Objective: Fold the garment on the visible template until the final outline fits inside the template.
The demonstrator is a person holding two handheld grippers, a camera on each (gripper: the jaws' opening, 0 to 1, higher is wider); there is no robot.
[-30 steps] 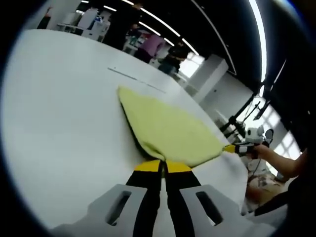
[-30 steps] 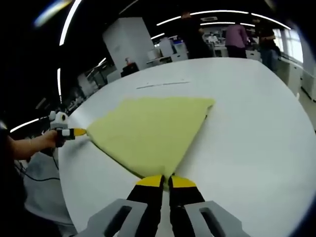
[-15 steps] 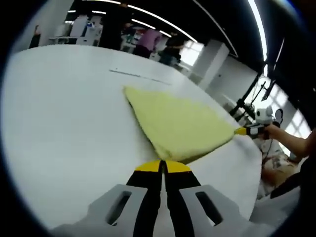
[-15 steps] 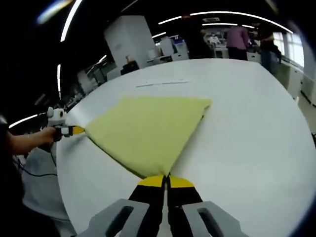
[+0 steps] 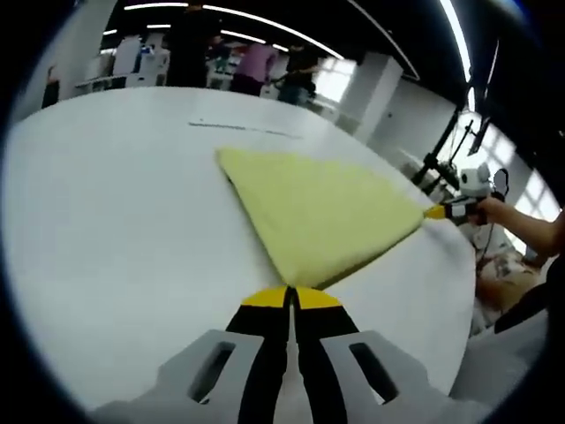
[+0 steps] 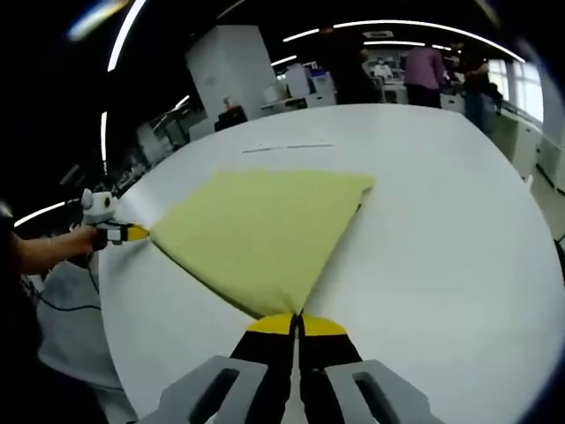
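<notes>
Since one second ago, the yellow garment (image 5: 320, 215) has been drawn flatter and tauter: in the left gripper view the dark gap once seen beneath its left edge is gone, and its far corner now sits in the upper middle of the frame. The left gripper (image 5: 290, 299) is seen at bottom centre, its yellow-tipped jaws pressed together on the garment's near corner. The right gripper (image 5: 439, 211) is seen at the right of that view, clamped on the opposite corner, with a hand (image 5: 496, 211) behind it. In the right gripper view, the right gripper (image 6: 296, 324) is closed on the garment (image 6: 265, 227) at bottom centre, and the left gripper (image 6: 132, 233) holds the corner at the left. The garment lies spread on the white table (image 6: 441, 221); a thin dark line (image 6: 287, 147) is seen beyond it.
</notes>
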